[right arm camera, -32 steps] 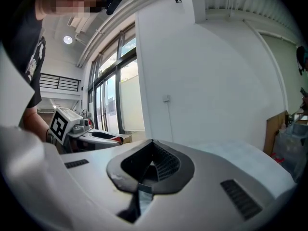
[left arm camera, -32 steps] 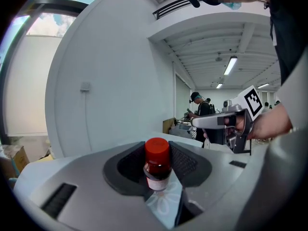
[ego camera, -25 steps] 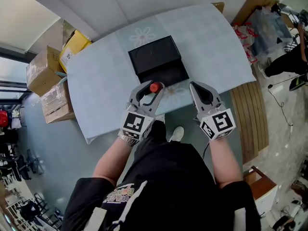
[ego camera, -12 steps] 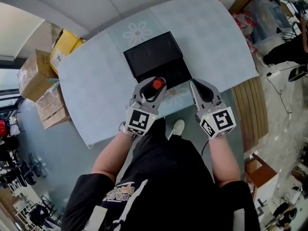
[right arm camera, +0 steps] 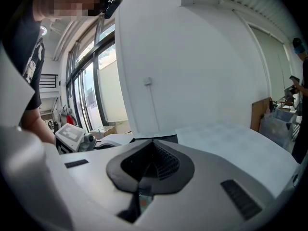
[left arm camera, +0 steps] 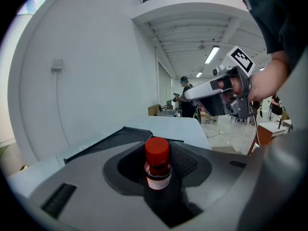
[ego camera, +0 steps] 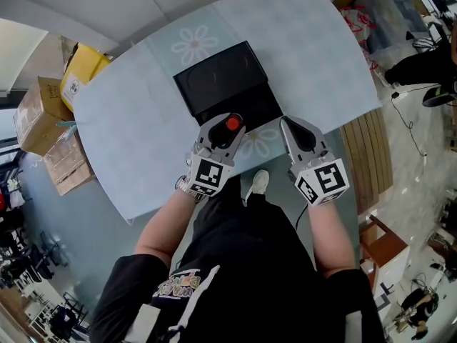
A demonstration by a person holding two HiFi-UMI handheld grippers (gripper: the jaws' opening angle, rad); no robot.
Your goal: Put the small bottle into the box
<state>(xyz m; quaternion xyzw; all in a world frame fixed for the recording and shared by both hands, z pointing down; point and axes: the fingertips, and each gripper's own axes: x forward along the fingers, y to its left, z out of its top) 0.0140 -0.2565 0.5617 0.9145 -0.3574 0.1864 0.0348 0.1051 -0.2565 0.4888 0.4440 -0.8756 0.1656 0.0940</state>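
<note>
A small bottle (ego camera: 232, 124) with a red cap stands upright between the jaws of my left gripper (ego camera: 228, 122), which is shut on it. In the left gripper view the bottle (left arm camera: 157, 165) fills the gap between the pads, with the black box (left arm camera: 115, 139) just beyond. The open black box (ego camera: 221, 84) lies on the pale blue table (ego camera: 136, 134). The bottle is held at the box's near edge. My right gripper (ego camera: 286, 123) hovers to the right of the box, its jaws together with nothing between them. In the right gripper view the box (right arm camera: 161, 138) lies ahead.
Cardboard boxes (ego camera: 39, 113) and a yellow box (ego camera: 80, 73) stand on the floor left of the table. A slatted wooden bench (ego camera: 365, 156) sits to the right, with bags (ego camera: 375, 23) behind it. A wall runs behind the table's far edge.
The head view has shifted. My left gripper has edged slightly forward with the bottle, toward the box's near edge. The right gripper has kept its place.
</note>
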